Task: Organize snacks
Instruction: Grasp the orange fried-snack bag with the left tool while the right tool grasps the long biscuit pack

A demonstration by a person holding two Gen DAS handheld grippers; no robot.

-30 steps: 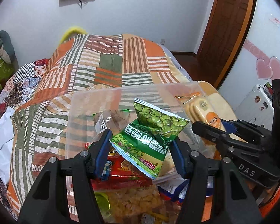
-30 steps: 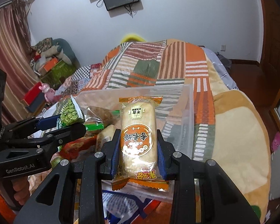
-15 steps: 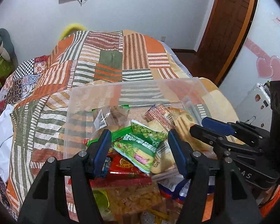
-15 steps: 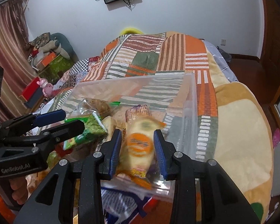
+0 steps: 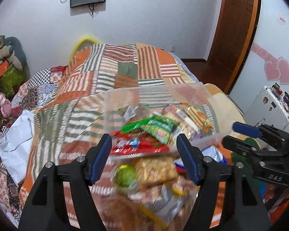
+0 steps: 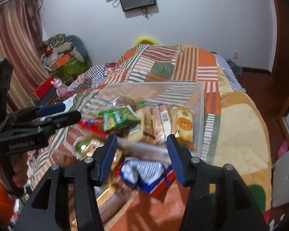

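Note:
A clear plastic bin [image 5: 183, 88] [image 6: 199, 104] sits on the bed and holds several snacks. The green pea bag [image 5: 160, 129] [image 6: 118, 118] lies in it on a red packet [image 5: 142, 146]. The orange-label cake pack [image 5: 197, 115] [image 6: 184, 124] lies at the bin's right side. My left gripper [image 5: 144, 150] is open and empty, just in front of the bin. My right gripper [image 6: 141, 150] is open and empty, also in front of the bin. Loose snacks lie below both: a yellow snack bag [image 5: 156, 170] and a blue-striped bag [image 6: 144, 171].
A patchwork quilt [image 5: 109, 73] covers the bed. A white bag [image 5: 15, 138] lies at its left edge. A cream blanket [image 6: 240, 130] covers the right side. A white appliance [image 5: 269, 104] stands at right, cluttered boxes [image 6: 65, 63] at left.
Both grippers opened and let go: the pea bag and the cake pack dropped into the bin. Both grippers then drew back toward the loose snacks in front.

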